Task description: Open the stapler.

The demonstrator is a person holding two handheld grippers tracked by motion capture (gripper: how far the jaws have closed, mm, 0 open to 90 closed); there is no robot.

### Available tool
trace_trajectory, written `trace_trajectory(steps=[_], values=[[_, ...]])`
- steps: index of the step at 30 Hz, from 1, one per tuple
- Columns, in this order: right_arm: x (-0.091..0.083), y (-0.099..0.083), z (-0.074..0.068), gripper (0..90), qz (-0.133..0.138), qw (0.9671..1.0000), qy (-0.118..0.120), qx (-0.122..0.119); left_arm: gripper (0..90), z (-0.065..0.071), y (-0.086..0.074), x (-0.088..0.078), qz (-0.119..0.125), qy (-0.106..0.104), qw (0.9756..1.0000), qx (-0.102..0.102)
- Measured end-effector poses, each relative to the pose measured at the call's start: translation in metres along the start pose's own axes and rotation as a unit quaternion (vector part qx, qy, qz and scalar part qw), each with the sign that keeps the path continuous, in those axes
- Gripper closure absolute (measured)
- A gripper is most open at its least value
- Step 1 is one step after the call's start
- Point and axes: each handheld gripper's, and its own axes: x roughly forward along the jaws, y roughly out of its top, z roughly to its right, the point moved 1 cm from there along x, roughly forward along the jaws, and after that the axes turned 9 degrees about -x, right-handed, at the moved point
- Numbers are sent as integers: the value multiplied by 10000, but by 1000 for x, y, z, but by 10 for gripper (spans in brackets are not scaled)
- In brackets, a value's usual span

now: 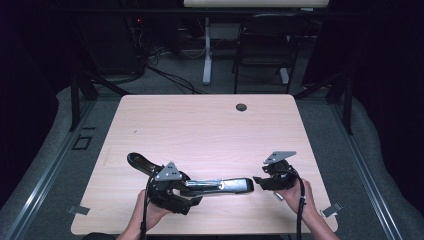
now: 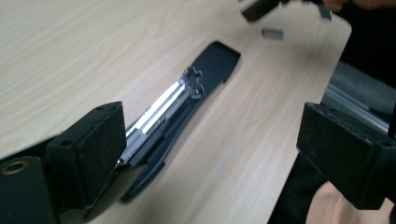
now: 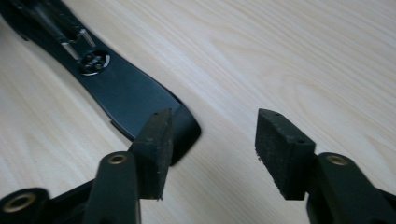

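Nearest in the high view are the person's two hands at the table's near edge, each carrying a black two-jaw gripper. Left gripper (image 1: 192,192) is released: in the left gripper view its pads (image 2: 95,151) stand wide apart with nothing pressed between them. Just beside it lies the long black-and-silver stapler, swung open flat (image 1: 220,186), on the pale wooden table (image 1: 200,125), its steel staple channel pointing right. Right gripper (image 1: 259,181) is also released, jaws apart and empty, its tip just beside the stapler's right end. A small grey staple strip (image 2: 272,33) lies near the right hand.
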Motion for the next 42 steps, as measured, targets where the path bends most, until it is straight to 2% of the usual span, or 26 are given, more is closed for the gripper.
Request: trace_trajectory(steps=[1,6,8,10,13,16,17,21,24,26,28,31,34,35,38,39,42], values=[[-1,-1,2,417,-29,10000,-17,34,69,0,-1,0,-51,-21,10000,-10],[-2,-5,12,367,-727,9973,-31,-134,9,-6,-11,-3,-342,-198,9992,-21],[-4,-6,17,359,-656,9978,78,63,7,-8,-15,-4,-403,-246,9988,-99],[-7,-6,21,284,-609,9980,128,146,6,-9,-18,-6,-443,-245,9986,-118],[-10,-7,28,219,-681,9968,339,243,6,-12,-22,-9,-449,-235,9986,-176],[-8,-10,33,177,-932,9947,356,240,6,-15,-26,-14,-439,-202,9986,-198],[-7,-10,33,162,-941,9943,379,325,6,-16,-28,-16,-441,-154,9988,-168],[-6,-11,38,135,-1060,9934,296,331,6,-21,-32,-20,-503,-28,9986,-181],[-8,-12,40,134,-1060,9933,274,376,5,-27,-34,-20,-581,-29,9979,-301],[-10,-14,43,132,-1087,9932,250,324,5,-31,-35,-19,-654,-26,9973,-345],[-11,-15,45,95,-995,9937,324,397,5,-35,-36,-19,-673,25,9969,-418],[-14,-16,48,89,-1014,9936,259,428,5,-39,-38,-19,-768,-43,9959,-483],[-14,-18,52,60,-1076,9926,252,500,5,-40,-39,-20,-794,-89,9958,-453],[-14,-18,54,56,-1210,9913,250,458,5,-40,-39,-21,-783,-45,9960,-434],[-13,-20,56,56,-1192,9913,215,523,5,-45,-40,-24,-729,-72,9958,-545],[-13,-21,56,55,-1180,9913,214,538,5,-45,-41,-24,-719,1,9958,-565],[-12,-21,57,52,-1212,9909,195,559,5,-46,-41,-25,-714,-80,9958,-574]])
